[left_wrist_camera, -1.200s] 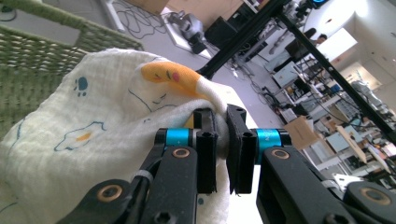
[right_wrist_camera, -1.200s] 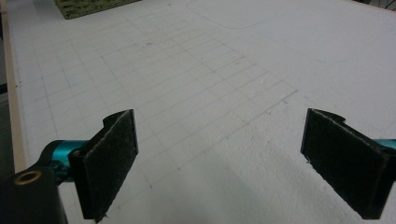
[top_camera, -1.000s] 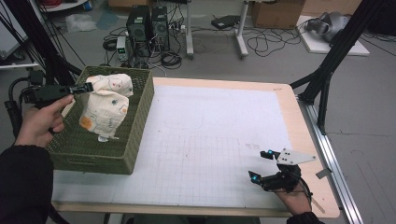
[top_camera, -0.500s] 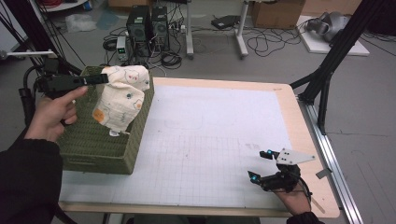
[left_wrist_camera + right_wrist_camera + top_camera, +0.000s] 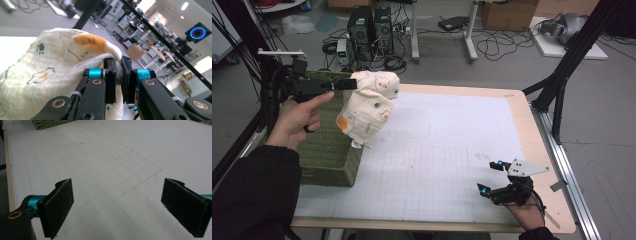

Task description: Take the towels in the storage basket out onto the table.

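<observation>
Printed cream cloth (image 5: 368, 105), bunched and hanging with its long axis roughly vertical: top fold pinched, lower end pointing down toward the worktop (image 5: 452, 150), apparently just clear of it. It hangs at the right edge of the green woven basket (image 5: 328, 150). Left gripper (image 5: 343, 85), held level and pointing right, has its fingers (image 5: 110, 82) closed tight on the cloth's upper fold. Right gripper (image 5: 492, 177) rests near the worktop's front right corner, fingers (image 5: 58, 205) spread wide, holding nothing.
</observation>
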Demonstrator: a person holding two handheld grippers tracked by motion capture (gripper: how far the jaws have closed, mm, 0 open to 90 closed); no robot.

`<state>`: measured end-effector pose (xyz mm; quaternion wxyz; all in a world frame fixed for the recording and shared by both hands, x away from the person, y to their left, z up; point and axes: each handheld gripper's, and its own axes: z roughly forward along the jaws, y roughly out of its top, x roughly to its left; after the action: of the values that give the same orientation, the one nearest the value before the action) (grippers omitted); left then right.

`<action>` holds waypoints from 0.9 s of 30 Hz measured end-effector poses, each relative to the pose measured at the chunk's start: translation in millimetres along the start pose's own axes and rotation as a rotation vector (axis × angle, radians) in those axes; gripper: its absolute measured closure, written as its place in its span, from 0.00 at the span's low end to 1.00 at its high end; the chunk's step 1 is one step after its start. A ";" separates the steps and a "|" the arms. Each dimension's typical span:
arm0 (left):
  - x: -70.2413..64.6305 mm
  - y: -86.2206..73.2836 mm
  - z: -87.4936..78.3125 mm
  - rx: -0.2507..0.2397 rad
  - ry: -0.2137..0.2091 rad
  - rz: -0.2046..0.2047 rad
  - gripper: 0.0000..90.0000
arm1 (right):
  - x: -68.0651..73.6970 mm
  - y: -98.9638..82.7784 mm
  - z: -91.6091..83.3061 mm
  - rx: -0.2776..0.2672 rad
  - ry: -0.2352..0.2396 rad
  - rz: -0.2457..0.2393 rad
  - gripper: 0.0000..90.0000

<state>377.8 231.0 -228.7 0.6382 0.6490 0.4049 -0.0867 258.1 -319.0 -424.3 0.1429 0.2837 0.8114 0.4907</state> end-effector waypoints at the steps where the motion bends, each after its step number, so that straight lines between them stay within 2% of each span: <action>1: -0.7 -0.3 3.1 0.003 -0.007 0.001 0.92 | -0.1 -0.1 0.3 0.001 -0.002 -0.004 0.11; 13: 1.0 -19.8 53.8 0.089 -0.031 -0.009 0.92 | 0.4 1.1 -1.1 -0.013 -0.002 -0.011 0.11; 20: 3.9 -33.8 82.6 0.141 -0.059 -0.022 0.92 | 1.0 1.8 -1.3 -0.014 -0.001 -0.010 0.11; 24: 6.6 -44.1 99.8 0.158 -0.060 -0.035 0.92 | 1.7 2.2 -1.3 -0.014 0.002 -0.010 0.11; 27: 7.0 -52.2 114.0 0.192 -0.050 -0.023 0.92 | 2.0 2.2 -1.2 -0.014 0.003 -0.012 0.11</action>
<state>395.3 124.0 -292.1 0.5818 0.7002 0.3861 -0.1487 256.6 -317.8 -421.7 0.1466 0.2770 0.8098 0.4960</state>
